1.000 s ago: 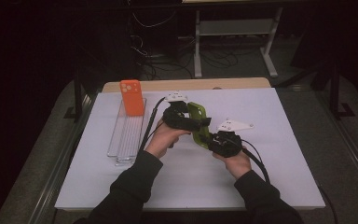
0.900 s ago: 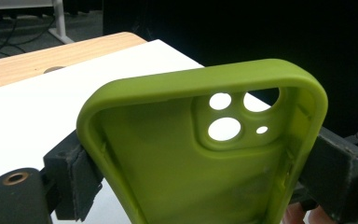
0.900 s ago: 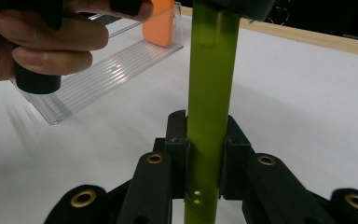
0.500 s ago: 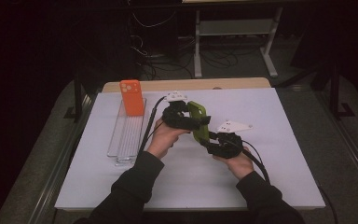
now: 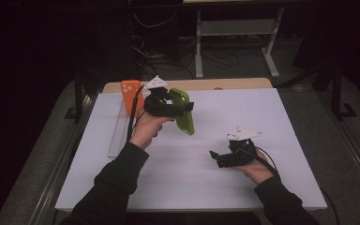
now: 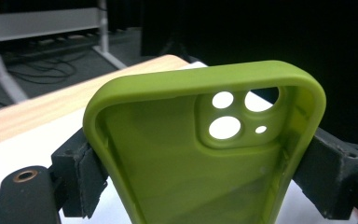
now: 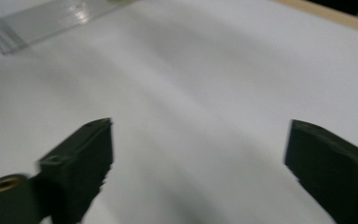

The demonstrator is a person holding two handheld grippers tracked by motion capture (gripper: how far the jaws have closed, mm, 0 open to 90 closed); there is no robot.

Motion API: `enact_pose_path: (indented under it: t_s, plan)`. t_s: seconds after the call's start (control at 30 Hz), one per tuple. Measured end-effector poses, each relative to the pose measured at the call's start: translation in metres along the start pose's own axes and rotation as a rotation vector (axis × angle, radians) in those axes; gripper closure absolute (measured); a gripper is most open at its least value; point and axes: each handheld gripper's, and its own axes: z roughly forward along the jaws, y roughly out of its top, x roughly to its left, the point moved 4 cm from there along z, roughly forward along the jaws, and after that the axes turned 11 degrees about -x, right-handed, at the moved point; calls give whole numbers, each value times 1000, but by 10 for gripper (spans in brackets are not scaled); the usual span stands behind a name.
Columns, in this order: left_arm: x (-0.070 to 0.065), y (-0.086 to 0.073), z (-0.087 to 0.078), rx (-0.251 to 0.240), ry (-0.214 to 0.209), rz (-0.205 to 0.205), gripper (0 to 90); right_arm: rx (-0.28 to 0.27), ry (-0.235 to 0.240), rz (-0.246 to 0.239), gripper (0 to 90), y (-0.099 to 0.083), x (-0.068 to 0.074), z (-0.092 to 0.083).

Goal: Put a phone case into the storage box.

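1. We see a wooden table with a pale tan top, its far edge bare.
2. A large white sheet covers most of that top.
3. On the sheet's left side lies a long clear plastic tray.
4. An orange phone case stands at the tray's far end, possibly inside it.

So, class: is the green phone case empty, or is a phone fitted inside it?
Empty. In the left gripper view, the green phone case shows its bare inner wall, and light shines through its camera holes.
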Motion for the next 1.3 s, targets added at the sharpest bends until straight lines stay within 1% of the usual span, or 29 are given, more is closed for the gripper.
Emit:
enact_pose_path:
  t_s: [0.03, 0.1, 0.17, 0.2, 0.23, 0.27, 0.3, 0.37, 0.4, 0.47, 0.53, 0.57, 0.6, 0.73, 0.8, 0.83, 0.87, 0.9, 0.93, 0.97, 1.0, 1.07, 1.1, 1.13, 1.23, 1.3]
  plan:
    - [3, 3, -2, 2, 10, 2, 140, 14, 1, 9, 23, -3, -1, -2]
    - [9, 8, -7, 7, 39, 26, 140, 28, 2, 10, 0, -9, -3, -7]
    - [16, 14, -13, 10, 71, 46, 140, 38, -2, 6, 0, -15, -4, -12]
    - [18, 16, -14, 4, 81, 44, 140, 44, -3, 6, 0, -19, -5, -15]
    - [21, 18, -17, 9, 89, 47, 140, 44, -3, 2, 0, -21, -6, -16]
    - [24, 21, -20, 15, 99, 54, 140, 48, 6, -3, 0, -24, -7, -19]
    - [28, 24, -22, 12, 113, 62, 140, 52, 9, 5, 0, -26, -8, -21]
    - [32, 28, -27, 17, 131, 77, 140, 48, 12, 7, 0, -30, -10, -24]
    - [35, 31, -30, 10, 143, 72, 140, 47, 14, 9, 0, -32, -11, -26]
    - [42, 35, -37, 11, 171, 86, 140, 40, 17, 13, 0, -36, -13, -29]
    - [51, 38, -44, 7, 209, 100, 140, 42, 22, 16, 0, -39, -14, -30]
    - [57, 39, -48, 7, 233, 99, 140, 44, 24, 18, 0, -40, -14, -31]
    - [61, 39, -50, 6, 246, 97, 140, 44, 26, 18, 0, -42, -14, -31]
    - [80, 40, -64, 6, 339, 87, 140, 47, 34, 15, 0, -43, -12, -30]
    - [89, 39, -68, 7, 391, 86, 140, 49, 33, 14, 0, -43, -11, -29]
    - [95, 39, -69, 8, 420, 86, 140, 60, 38, 23, 0, -44, -10, -30]
    - [100, 37, -70, 7, 444, 80, 140, 56, 39, 7, 0, -44, -11, -30]
    - [107, 36, -71, 11, 474, 72, 139, 56, 37, 7, 0, -45, -11, -30]
    - [110, 34, -71, 17, 494, 66, 139, 59, 38, 16, 0, -44, -11, -30]
    - [115, 33, -71, 15, 511, 59, 139, 52, 37, 8, 0, -43, -11, -30]
    - [120, 31, -70, 21, 533, 54, 139, 51, 36, 14, 0, -43, -11, -31]
    - [127, 28, -67, 19, 573, 52, 139, 52, 40, 13, 0, -43, -10, -31]
    - [132, 25, -65, 18, 601, 38, 139, 53, 40, 12, 0, -43, -10, -31]
    - [135, 23, -65, 23, 623, 36, 139, 48, 39, 11, 0, -43, -10, -31]
    - [142, 16, -59, 19, 674, 18, 138, 43, 37, 8, 0, -42, -11, -32]
    - [147, 10, -54, 35, 697, 13, 137, 45, 34, 16, 0, -41, -11, -32]
